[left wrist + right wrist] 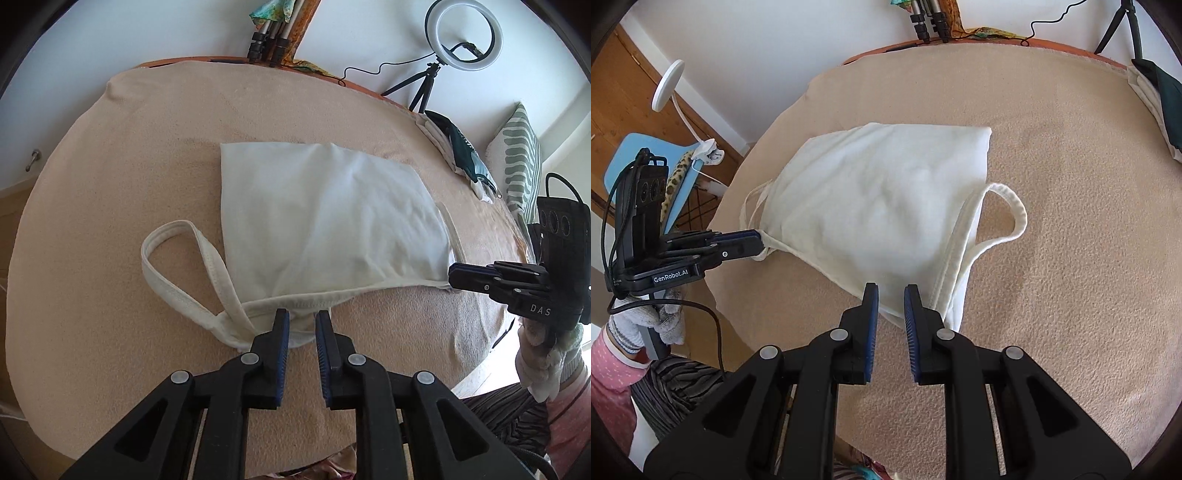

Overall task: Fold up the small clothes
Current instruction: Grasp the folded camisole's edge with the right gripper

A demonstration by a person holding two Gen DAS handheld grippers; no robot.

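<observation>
A white tank top (pixel 325 218) lies partly folded on a beige blanket-covered table (pixel 110 184); it also shows in the right wrist view (pixel 871 206). One shoulder strap (pixel 173 269) loops out to the left, and the other strap (pixel 1008 218) loops out on the right. My left gripper (pixel 301 321) is open, its fingertips at the garment's near neckline hem. My right gripper (pixel 891 295) is open at the garment's near corner. Each gripper shows in the other view: the right gripper (pixel 458 275) and the left gripper (pixel 757 240) both touch the hem.
A ring light on a tripod (pixel 461 33) stands at the back right. Folded clothes (pixel 465 155) and a striped pillow (pixel 521 162) lie at the right edge. Tripod legs (pixel 266 40) lean at the back. A blue chair (pixel 639 162) and white lamp (pixel 668 85) stand left.
</observation>
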